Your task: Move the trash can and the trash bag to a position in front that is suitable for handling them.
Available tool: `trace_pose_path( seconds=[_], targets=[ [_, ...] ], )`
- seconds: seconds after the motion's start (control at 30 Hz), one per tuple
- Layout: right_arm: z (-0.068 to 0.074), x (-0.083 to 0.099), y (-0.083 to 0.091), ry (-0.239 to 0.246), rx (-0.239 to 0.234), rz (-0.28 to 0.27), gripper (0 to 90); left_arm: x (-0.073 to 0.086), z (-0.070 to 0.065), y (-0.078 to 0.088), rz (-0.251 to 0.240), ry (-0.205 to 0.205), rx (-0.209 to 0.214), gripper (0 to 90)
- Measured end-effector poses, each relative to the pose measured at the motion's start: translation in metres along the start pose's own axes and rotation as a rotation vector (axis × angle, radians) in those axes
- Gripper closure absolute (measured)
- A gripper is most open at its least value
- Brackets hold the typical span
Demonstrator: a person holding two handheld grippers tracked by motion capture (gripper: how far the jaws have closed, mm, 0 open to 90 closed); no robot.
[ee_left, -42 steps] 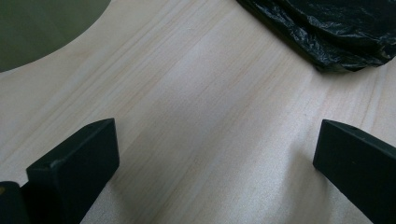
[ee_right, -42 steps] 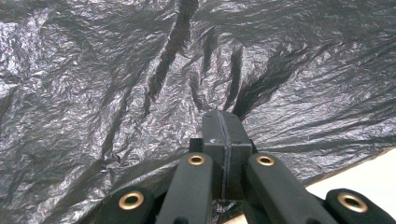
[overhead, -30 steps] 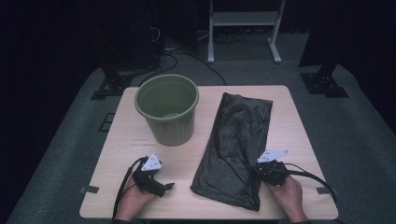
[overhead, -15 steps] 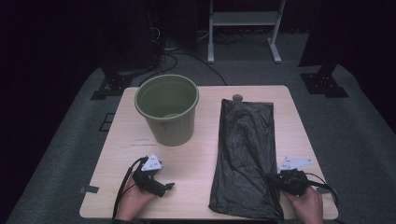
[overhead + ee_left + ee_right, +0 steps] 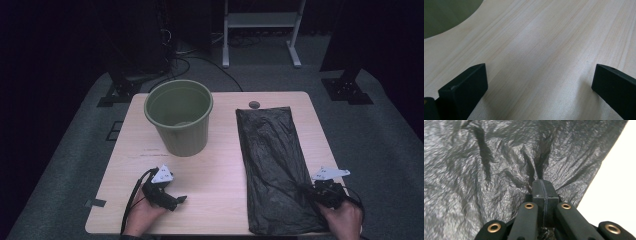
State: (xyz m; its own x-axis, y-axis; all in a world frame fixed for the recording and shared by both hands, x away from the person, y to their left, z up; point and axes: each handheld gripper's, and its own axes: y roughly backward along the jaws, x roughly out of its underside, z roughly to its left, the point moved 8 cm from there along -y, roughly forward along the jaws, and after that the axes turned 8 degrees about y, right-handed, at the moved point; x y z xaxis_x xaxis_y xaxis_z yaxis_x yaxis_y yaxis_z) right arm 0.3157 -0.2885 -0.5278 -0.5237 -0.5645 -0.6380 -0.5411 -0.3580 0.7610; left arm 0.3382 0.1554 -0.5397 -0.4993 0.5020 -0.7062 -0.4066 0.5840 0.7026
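Right gripper (image 5: 543,185): jaws are being held fully closed on a pinch of the black plastic bag (image 5: 272,165) near its right-hand near corner, creases fanning out from the pinch.
Left gripper (image 5: 172,200): jaws are being kept wide apart over bare table (image 5: 215,172), nothing between them (idle, near the front edge).
Bag position: it is lying flat along the table's right half, well apart from the green bucket (image 5: 179,117).
Risk: thin film is likely being stretched at the pinch; a hard pull could tear it or slip it free.
Change: bag is now being laid straight with the table edge, no longer slanted, and the right hand is being drawn rightward.
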Motion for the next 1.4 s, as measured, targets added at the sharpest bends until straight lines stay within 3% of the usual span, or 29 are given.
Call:
trace_pose_path(
  seconds=[0.2, 0.3, 0.4, 0.43, 0.63, 0.8, 0.9, 0.97, 1.2, 1.3, 1.33, 1.4],
  targets=[
    [-0.024, 0.007, 0.002, -0.035, 0.057, 0.015, 89.0, 0.000, 0.000, 0.000, 0.000, 0.000, 0.000, 0.0],
    [-0.027, 0.006, 0.006, -0.046, 0.065, 0.001, 81.9, 0.000, 0.000, 0.000, -0.001, 0.000, 0.000, 0.0],
    [-0.025, -0.003, 0.013, -0.039, 0.073, -0.040, 66.5, 0.000, 0.000, 0.000, -0.001, 0.000, 0.000, 0.0],
    [-0.025, -0.003, 0.013, -0.039, 0.073, -0.040, 66.5, 0.000, 0.000, 0.000, -0.001, 0.000, 0.000, 0.0],
    [0.000, -0.031, 0.011, 0.041, 0.036, -0.057, 48.1, 0.000, 0.000, 0.000, 0.000, 0.001, -0.001, 0.0],
    [0.016, -0.051, 0.006, 0.059, -0.037, -0.111, 35.9, 0.000, 0.000, 0.000, 0.000, 0.001, -0.001, 0.0],
    [0.022, -0.059, 0.003, 0.075, -0.046, -0.116, 31.4, 0.000, 0.000, 0.000, 0.000, 0.001, -0.001, 0.0],
    [0.029, -0.071, -0.006, 0.111, -0.045, -0.116, 24.7, 0.000, 0.000, 0.000, 0.000, 0.001, -0.001, 0.0],
    [0.047, -0.095, -0.031, 0.147, -0.095, -0.129, 19.7, 0.000, 0.000, 0.000, 0.000, 0.001, -0.001, 0.0],
    [0.054, -0.100, -0.041, 0.136, -0.135, -0.141, 22.4, 0.000, 0.000, 0.000, 0.000, 0.001, -0.001, 0.0],
    [0.056, -0.101, -0.051, 0.124, -0.155, -0.135, 23.7, 0.000, 0.000, 0.000, 0.000, 0.001, -0.001, 0.0],
    [0.056, -0.100, -0.061, 0.128, -0.149, -0.114, 25.5, 0.000, 0.000, 0.000, 0.000, 0.001, -0.001, 0.0]
  ],
)
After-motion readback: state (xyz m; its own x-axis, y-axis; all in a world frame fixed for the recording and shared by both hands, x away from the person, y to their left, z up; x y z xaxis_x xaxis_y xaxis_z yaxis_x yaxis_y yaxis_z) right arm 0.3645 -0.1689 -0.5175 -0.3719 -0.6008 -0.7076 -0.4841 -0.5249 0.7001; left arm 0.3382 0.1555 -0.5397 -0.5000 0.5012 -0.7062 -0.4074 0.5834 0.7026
